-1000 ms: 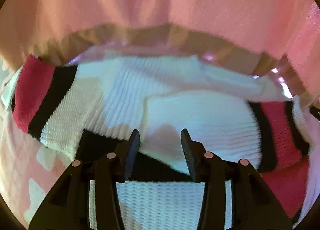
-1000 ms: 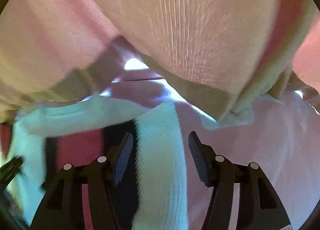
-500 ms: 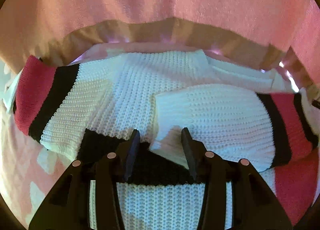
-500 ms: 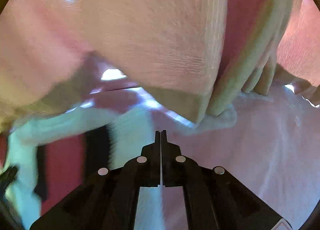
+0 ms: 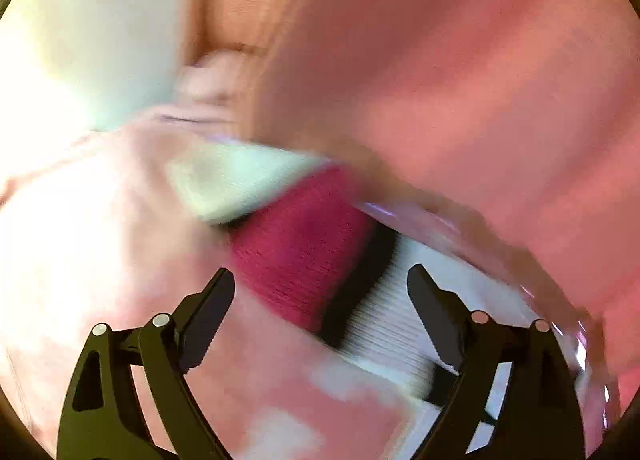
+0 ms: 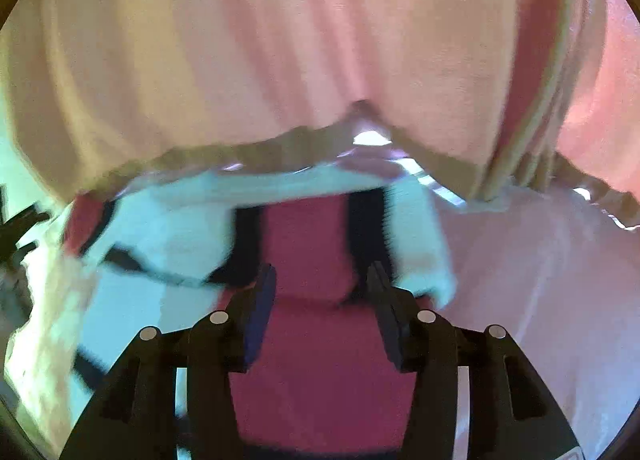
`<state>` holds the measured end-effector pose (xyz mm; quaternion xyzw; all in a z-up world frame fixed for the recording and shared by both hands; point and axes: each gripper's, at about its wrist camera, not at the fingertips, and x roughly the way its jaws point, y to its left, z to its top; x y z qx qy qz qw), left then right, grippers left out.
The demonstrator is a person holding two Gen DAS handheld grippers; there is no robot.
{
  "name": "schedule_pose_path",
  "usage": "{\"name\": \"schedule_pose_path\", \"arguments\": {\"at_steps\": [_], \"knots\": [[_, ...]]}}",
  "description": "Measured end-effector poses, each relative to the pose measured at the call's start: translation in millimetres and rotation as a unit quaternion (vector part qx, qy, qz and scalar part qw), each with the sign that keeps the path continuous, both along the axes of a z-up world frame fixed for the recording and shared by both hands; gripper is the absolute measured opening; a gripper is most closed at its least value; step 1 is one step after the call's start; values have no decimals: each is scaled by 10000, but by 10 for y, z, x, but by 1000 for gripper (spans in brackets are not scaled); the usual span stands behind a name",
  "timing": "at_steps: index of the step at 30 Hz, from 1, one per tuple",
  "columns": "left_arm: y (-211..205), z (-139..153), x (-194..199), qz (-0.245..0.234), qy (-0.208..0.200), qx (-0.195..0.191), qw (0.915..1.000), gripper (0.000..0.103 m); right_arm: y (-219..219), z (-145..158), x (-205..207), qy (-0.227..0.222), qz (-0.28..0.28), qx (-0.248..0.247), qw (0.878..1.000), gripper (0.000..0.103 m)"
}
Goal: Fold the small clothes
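Now both jaws stand apart: left gripper [image 5: 320,292] straddles the striped sweater [image 5: 304,252] cuff, right gripper [image 6: 322,292] its red band

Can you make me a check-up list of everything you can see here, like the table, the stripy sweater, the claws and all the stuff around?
Surface: pink cloth cover, with paler patches in the left wrist view.
Job's things: one small knit sweater, white with red and black stripes, lying on the cover; blurred, so its folds are hard to read.
Clutter: nothing seen.
Grippers: left claw wide open over a red, black and white striped part; right claw open, with the red stripe between its fingers, not clamped.
Cables: nothing seen.
Surroundings: pink curtain-like fabric hanging just behind the sweater; bright pale area at upper left of the left wrist view, too blurred to name.
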<state>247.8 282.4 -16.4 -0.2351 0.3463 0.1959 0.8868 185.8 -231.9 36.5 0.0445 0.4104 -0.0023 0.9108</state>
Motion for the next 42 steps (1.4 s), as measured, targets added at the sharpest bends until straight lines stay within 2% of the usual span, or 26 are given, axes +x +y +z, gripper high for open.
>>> {"name": "schedule_pose_path", "arguments": {"at_steps": [2,4,7,9,10,11,12,14,15,16,18,21,23,24,27,30,33,35,36,37,38,39,40,42], "knots": [[400,-91,29,249,178,-247,9992,86,258,-87,-155,60,145,-23,9999,47],[810,-255,102,471,367,-729,9956,85,512,-223,-202,224,296,92,9993,47],[1078,-473,228,574,410,-1314,9888,82,785,-472,-219,500,524,-76,9973,47],[1156,-654,344,462,437,-1848,9807,70,914,-581,-231,597,621,-271,9959,47],[1155,-727,399,407,474,-2038,9770,58,945,-597,-260,605,648,-319,9956,47],[1148,-780,440,443,524,-2110,9751,52,990,-629,-261,613,670,-387,9951,47],[1138,-770,446,477,439,-2035,9769,48,1014,-649,-276,610,675,-453,9948,47],[1116,-735,478,331,274,-1992,9790,19,1033,-684,-282,621,692,-596,9939,47],[1119,-700,472,268,183,-2054,9781,11,1027,-694,-282,627,695,-624,9936,47],[1128,-646,447,235,28,-2158,9762,8,1018,-692,-300,635,706,-626,9935,47],[1112,-472,379,240,-212,-2092,9773,7,981,-673,-304,618,676,-607,9939,47],[916,164,175,-14,-802,-1445,9863,7,911,-587,-310,531,622,-520,9953,47],[789,561,18,-216,-1115,-1146,9869,7,885,-521,-325,467,616,-496,9958,48],[593,872,-98,-425,-1369,-921,9854,7,866,-477,-333,413,593,-493,9962,49],[43,1491,-325,-945,-1842,-464,9772,7,814,-368,-344,307,555,-425,9971,52],[-827,2135,-477,-1732,-2302,-295,9571,7,751,-290,-342,275,524,-335,9977,52],[-1606,2418,-433,-2345,-2387,-279,9420,8,655,-226,-333,274,453,-246,9983,56],[-2307,2391,-367,-2769,-2192,-278,9352,16,554,-193,-316,301,359,-162,9988,60],[-2542,2325,-329,-2867,-2075,-260,9349,25,498,-178,-308,325,305,-166,9989,60],[-2849,2208,-294,-2995,-1893,-204,9349,59,462,-171,-301,334,258,-178,9990,60],[-3179,2008,-268,-3073,-1689,-20,9365,74,405,-157,-297,336,192,-222,9990,60],[-3342,1873,-288,-3049,-1609,139,9386,81,333,-139,-300,320,99,-286,9990,61],[-3544,1650,-342,-3026,-1496,372,9406,81,258,-121,-305,307,0,-336,9990,61],[-3715,1266,-464,-3153,-1265,726,9377,83,127,-98,-309,308,-133,-394,9987,62]]}}
